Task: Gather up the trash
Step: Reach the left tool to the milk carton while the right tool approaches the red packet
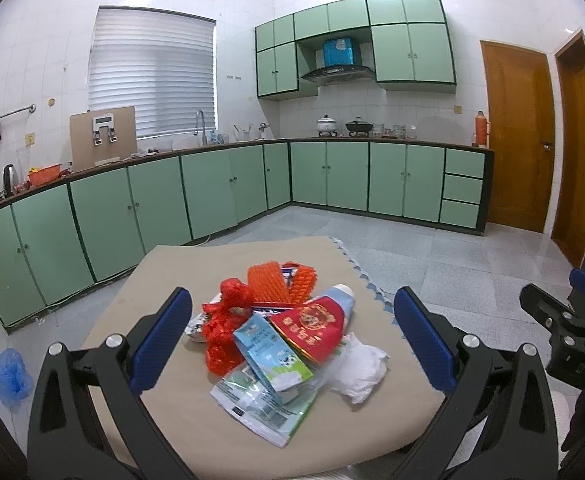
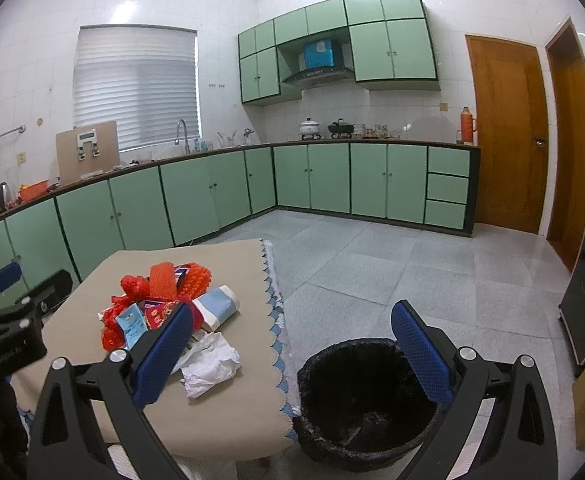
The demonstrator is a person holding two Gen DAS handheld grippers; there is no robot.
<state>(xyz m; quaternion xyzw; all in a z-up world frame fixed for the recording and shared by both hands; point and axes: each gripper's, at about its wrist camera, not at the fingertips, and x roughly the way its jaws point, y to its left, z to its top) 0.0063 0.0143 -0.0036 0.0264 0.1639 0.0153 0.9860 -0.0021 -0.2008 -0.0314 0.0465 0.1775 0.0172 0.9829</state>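
A heap of trash lies on a small table with a beige cloth (image 1: 180, 272): red netting (image 1: 222, 332), orange foam mesh (image 1: 268, 284), a blue-and-white milk carton (image 1: 270, 354), a red packet (image 1: 312, 326), a printed plastic wrapper (image 1: 260, 408) and a crumpled white tissue (image 1: 358, 364). My left gripper (image 1: 292, 340) hangs open above the heap, fingers wide on either side, holding nothing. My right gripper (image 2: 292, 352) is open and empty, over the table's right edge and a bin with a black liner (image 2: 366, 400). The tissue (image 2: 210, 364) lies just by its left finger (image 2: 164, 356).
The bin stands on the grey tiled floor (image 2: 392, 272) right of the table. Green cabinets (image 1: 220, 188) run along the far walls. Wooden doors (image 1: 520, 136) are at the right. A blue bag (image 1: 10, 376) lies on the floor at the left.
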